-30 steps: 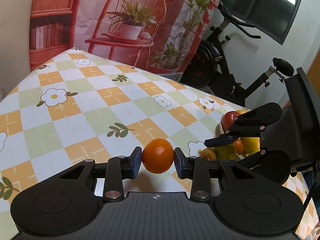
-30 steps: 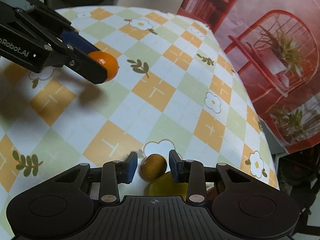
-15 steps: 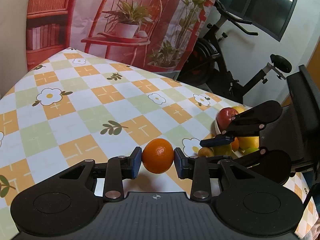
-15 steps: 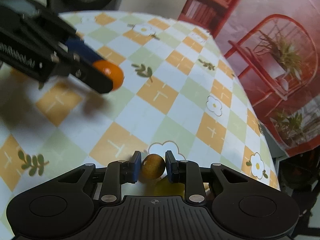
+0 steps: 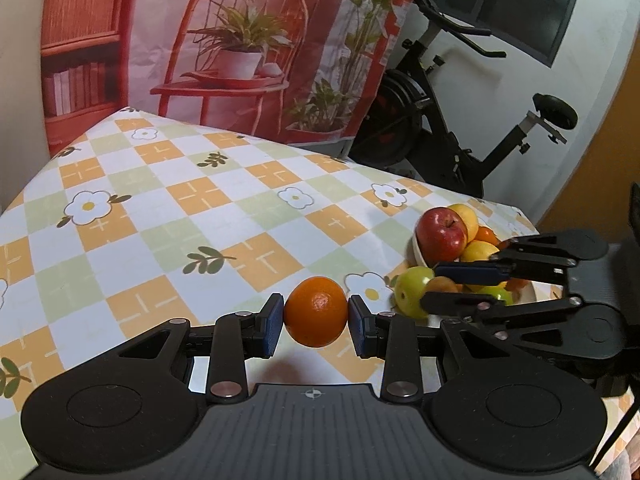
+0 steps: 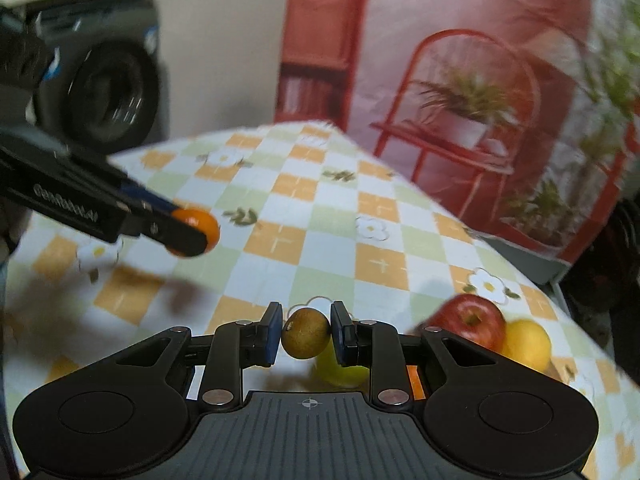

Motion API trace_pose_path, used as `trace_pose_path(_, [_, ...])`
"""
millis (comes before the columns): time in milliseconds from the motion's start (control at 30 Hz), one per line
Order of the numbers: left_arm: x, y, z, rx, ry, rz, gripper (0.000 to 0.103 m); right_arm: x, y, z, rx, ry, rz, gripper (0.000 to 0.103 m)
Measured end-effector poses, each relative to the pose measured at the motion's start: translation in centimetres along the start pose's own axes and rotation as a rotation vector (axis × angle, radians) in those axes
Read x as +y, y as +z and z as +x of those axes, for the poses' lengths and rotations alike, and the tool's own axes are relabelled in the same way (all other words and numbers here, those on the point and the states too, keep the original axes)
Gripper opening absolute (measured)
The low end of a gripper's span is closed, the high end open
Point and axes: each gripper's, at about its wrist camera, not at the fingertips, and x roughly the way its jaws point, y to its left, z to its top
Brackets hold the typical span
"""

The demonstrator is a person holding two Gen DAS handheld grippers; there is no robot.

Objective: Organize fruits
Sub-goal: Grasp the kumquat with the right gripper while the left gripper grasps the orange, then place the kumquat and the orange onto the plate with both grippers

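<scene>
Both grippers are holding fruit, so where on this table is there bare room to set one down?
The checked tablecloth lies bare from the orange to the edge by the red backdrop. It is crowded beside the right gripper, where the fruit bowl sits heaped.

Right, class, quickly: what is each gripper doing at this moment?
Left gripper: shut on the orange.
Right gripper: shut on the small brown fruit.

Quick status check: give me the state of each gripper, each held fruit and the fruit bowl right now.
Left gripper: shut on the round orange.
Round orange: gripped, held above the tablecloth.
Right gripper: shut on the small brown fruit.
Small brown fruit: gripped between the blue pads.
White fruit bowl: on the table, full of fruit.
Red apple: in the bowl.
</scene>
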Motion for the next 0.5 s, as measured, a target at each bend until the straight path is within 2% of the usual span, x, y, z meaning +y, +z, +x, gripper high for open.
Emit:
trace_pose_path(333, [-3.5, 0.8, 0.6, 0.02, -0.037, 0.088, 0.037, -2.2, -5.1, -5.4, -0.114, -0.087, 0.207, 0.024])
trace_pose_path(500, [-6.0, 1.4, 1.5, 0.035, -0.072, 0.137, 0.037, -3.8, -7.5, -7.8, -0.16, -0.137, 0.27, 0.024])
